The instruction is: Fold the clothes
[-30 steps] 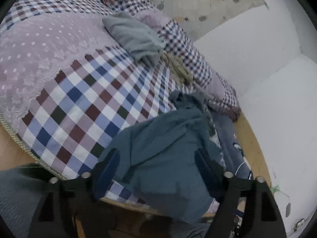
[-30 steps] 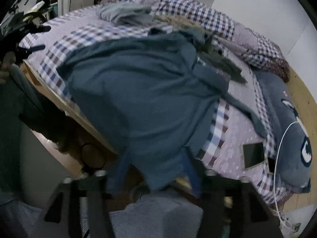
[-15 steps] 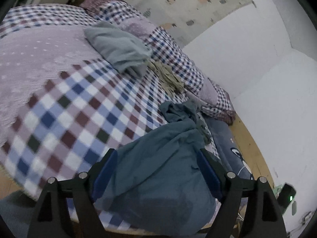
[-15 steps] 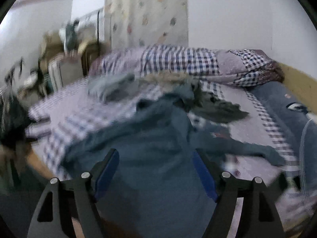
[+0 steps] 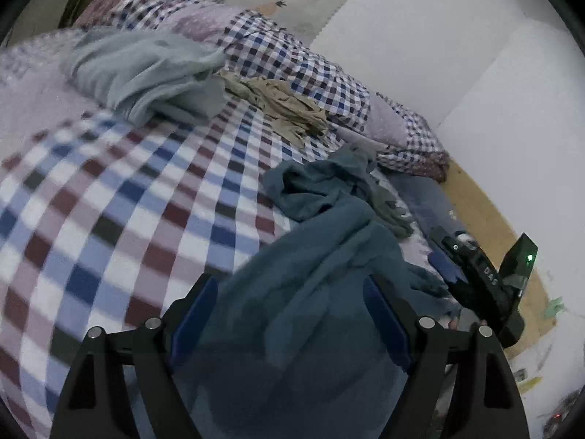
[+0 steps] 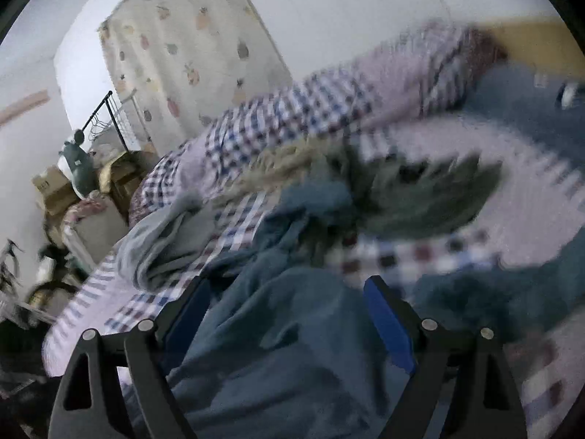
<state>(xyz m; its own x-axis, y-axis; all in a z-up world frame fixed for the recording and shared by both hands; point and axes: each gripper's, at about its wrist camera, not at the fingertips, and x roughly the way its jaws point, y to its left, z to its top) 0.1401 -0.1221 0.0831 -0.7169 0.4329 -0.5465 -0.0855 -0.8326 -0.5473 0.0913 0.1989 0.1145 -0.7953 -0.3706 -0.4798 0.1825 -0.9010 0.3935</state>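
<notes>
1. My left gripper (image 5: 289,314) and right gripper (image 6: 287,314) both have their fingers spread wide, gripping nothing, the teal garment (image 5: 318,267) under each.
2. It lies rumpled at the near edge of the checked bed (image 5: 120,197), nearer me than the grey folded cloth (image 5: 146,69).
3. I should pinch two matching hem corners, then lift evenly so it hangs flat.

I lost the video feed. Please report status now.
Both grippers open: left, right. Teal garment unfolded, lying between both. Grey garment and beige garment lie beyond.
</notes>
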